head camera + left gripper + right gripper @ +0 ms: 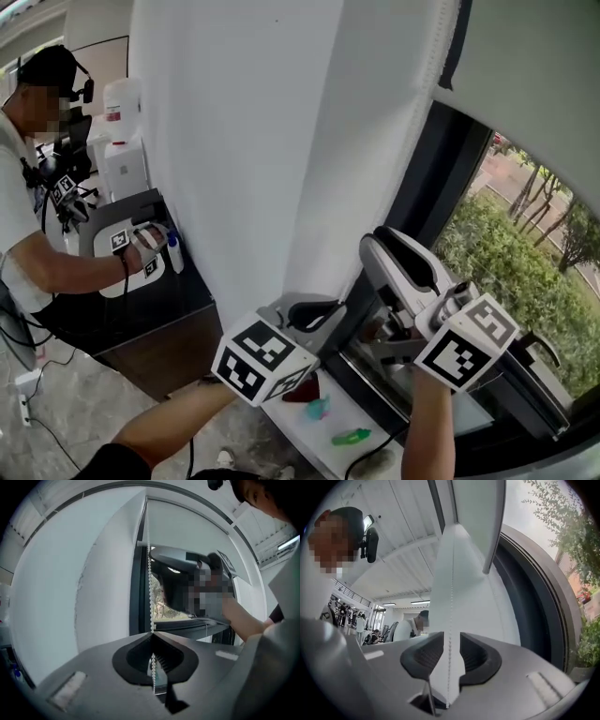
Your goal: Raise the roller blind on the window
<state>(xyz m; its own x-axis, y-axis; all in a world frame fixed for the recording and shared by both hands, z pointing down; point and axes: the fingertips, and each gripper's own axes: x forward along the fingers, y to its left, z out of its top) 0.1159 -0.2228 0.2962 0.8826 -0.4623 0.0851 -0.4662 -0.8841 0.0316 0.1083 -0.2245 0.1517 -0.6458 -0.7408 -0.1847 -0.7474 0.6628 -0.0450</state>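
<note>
**Left claw (151, 633) clamped on the bead chain, right claw (451, 634) open around it**

The left claw's jaws are pressed together, and the bead chain (149, 573) is nipped at their tips. From there it runs straight up and taut, and a short length hangs down behind the pinch. The right claw's jaws stand apart. The chain passes through the middle of the gap and touches neither pad, so this claw holds nothing.

The roller blind (384, 141) hangs above and beyond both claws. It covers the upper part of the window (525, 234), and the glass lower down is already bare.

The chain is the place to take hold, not the cloth. It looks thin, light and limp, so it only carries a load in tension. A pull should run along its own line, not sideways. The beads should give the pads something to catch on, though a loose pinch could let them click through. The cord is probably plastic and may snap under a jerk. The right claw would do best to close high on the strand, above the left claw's grip. I cannot tell which strand of the loop lifts the blind.
</note>
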